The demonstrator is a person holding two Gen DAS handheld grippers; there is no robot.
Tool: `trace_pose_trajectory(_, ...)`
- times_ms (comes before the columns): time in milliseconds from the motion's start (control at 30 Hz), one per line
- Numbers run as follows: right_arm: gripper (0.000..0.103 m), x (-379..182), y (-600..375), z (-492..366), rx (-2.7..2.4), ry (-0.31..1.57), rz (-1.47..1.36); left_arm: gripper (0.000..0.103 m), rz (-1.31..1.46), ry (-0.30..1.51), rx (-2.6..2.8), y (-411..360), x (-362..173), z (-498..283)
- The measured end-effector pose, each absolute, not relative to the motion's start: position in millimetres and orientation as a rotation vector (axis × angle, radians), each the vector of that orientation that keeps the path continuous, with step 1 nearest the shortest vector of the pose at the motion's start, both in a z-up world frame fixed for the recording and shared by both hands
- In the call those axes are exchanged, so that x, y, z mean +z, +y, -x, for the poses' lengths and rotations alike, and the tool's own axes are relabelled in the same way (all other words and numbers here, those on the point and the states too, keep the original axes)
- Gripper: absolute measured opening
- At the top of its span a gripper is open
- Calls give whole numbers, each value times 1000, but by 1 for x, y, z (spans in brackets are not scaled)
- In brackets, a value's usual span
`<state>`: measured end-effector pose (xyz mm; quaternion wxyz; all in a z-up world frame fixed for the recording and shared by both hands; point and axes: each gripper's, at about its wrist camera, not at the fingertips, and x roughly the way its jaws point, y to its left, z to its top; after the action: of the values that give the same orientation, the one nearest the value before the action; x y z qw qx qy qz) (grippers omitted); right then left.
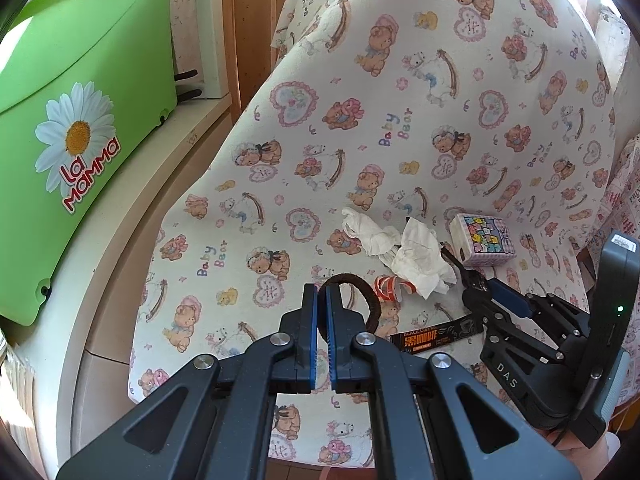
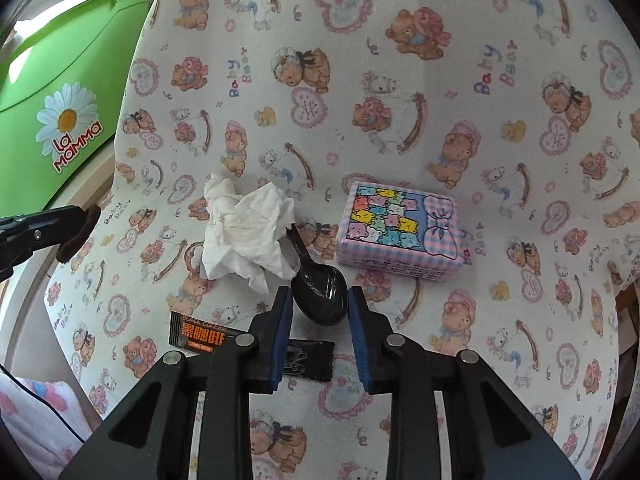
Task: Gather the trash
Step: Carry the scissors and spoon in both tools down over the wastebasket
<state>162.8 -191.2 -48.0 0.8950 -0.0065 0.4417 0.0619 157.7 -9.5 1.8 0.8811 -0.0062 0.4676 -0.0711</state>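
My left gripper [image 1: 322,294] is shut on a brown hair tie [image 1: 362,300], holding it above the bear-print cloth; it also shows in the right wrist view [image 2: 76,236]. My right gripper [image 2: 320,300] is open with its fingers on either side of the bowl of a black plastic spoon [image 2: 320,292]; I cannot tell whether they touch it. Crumpled white tissues [image 2: 244,232] lie over the spoon's handle; they also show in the left wrist view [image 1: 400,248]. A black coffee sachet [image 2: 196,334] lies by the right gripper's left finger. A small red-and-white wrapper [image 1: 386,286] lies by the tissues.
A pink checked box with coloured bears [image 2: 400,232] stands right of the spoon. A green "La Mamma" bin [image 1: 72,112] stands at the left on a beige ledge [image 1: 132,184]. The bear-print cloth [image 2: 400,80] rises behind like a chair back.
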Motion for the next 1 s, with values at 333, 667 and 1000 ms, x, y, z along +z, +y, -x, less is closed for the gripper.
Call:
trace_pose_trajectory(333,30,-21,-225,-121,6,870,-64,4,47,907,-173,-7,9,-140)
trace_pose_trajectory(667,30,20,-229,-69,72,792,-135,4,11,884,-204,-22,12,-111)
trace_pose_trajectory(1000,30,25,-233,2,108,792,-216,4,-23,836,-261,-33,16,-58)
